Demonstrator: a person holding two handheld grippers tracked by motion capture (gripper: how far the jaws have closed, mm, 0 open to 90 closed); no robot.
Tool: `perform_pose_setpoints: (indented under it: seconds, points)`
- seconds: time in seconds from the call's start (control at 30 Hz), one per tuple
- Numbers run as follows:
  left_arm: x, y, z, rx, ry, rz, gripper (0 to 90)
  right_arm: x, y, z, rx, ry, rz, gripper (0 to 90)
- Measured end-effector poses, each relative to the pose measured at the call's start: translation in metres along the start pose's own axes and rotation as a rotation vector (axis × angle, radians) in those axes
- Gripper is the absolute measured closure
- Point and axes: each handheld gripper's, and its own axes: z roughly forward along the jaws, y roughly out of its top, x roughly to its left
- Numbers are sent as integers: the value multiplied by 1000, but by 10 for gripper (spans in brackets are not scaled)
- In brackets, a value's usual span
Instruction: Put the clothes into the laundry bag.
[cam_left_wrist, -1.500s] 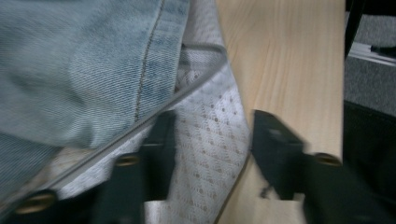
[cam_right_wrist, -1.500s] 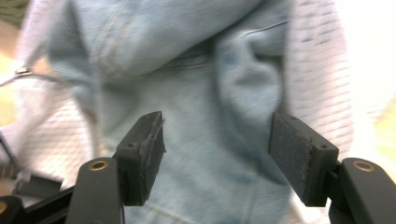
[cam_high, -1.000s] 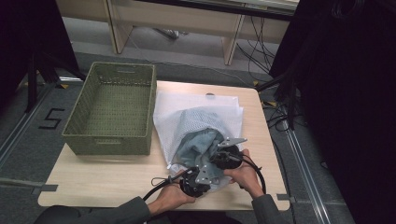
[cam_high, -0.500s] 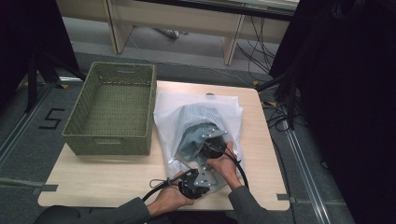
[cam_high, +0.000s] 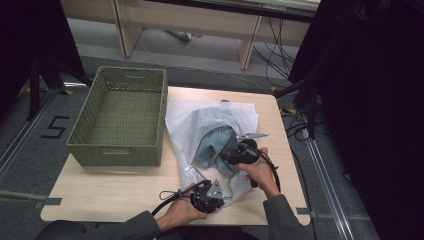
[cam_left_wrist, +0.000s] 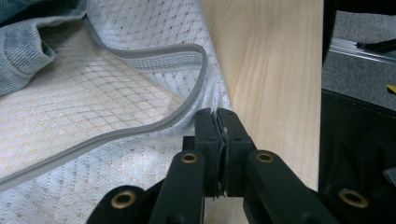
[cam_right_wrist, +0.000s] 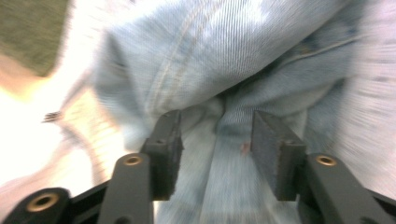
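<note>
Fingers (cam_left_wrist: 205, 140) of the left gripper (cam_left_wrist: 218, 140) pinch the white mesh bag's (cam_left_wrist: 93, 140) edge; right gripper (cam_right_wrist: 217, 154) fingers (cam_right_wrist: 275, 154), just opening, straddle soft denim (cam_right_wrist: 233, 56).

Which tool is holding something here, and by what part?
The left tool pinches the mesh laundry bag at its edge by the zipper. The right tool, just opened, straddles the jeans without gripping.

A black numeral 5 (cam_high: 54, 127) is showing on the grey floor (cam_high: 30, 150), left of the green basket (cam_high: 120, 120).
</note>
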Motion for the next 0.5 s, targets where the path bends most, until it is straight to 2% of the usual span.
perform_pose_setpoints:
  seconds: [0.03,0.07,0.1,0.13,0.17,0.2,0.23,0.27,0.3,0.33,0.37,0.4,0.43,0.47,0.5]
  points:
    - [0,0,0,-5,2,-4,864,0,-3,-5,-35,-20,3,491]
    - [0,0,0,-6,1,-6,864,0,-5,-10,-38,-35,0,477]
    - [0,0,0,-6,-2,-4,862,3,-9,-15,7,-46,23,461]
    - [0,0,0,-4,-3,-5,861,-1,-14,-14,-18,-66,-36,448]
    - [0,0,0,-2,-2,-3,860,-1,-19,-17,52,-67,-34,438]
    - [0,0,1,-10,2,-2,859,-1,-24,-14,62,-62,-30,427]
    - [-4,0,2,-31,1,-50,857,-1,-30,-7,45,-60,-54,421]
    - [-2,0,2,-29,2,-31,856,2,-32,-5,89,-45,-40,418]
    - [-2,0,2,-29,1,-34,856,4,-36,4,87,-58,-55,431]
    - [-2,0,2,-28,2,-32,857,9,-36,10,107,-55,-74,502]
    - [-2,1,2,-28,4,-19,857,14,-37,17,105,-77,-126,592]
    - [-3,1,2,-22,2,-19,862,19,-36,22,120,-87,-137,648]
    - [-3,1,2,-22,2,-19,866,19,-36,22,120,-87,-137,648]
    - [-2,1,2,-24,-3,-24,870,22,-31,34,149,-142,-194,742]
    - [-2,0,2,-24,-3,-26,874,23,-27,39,125,-174,-187,775]
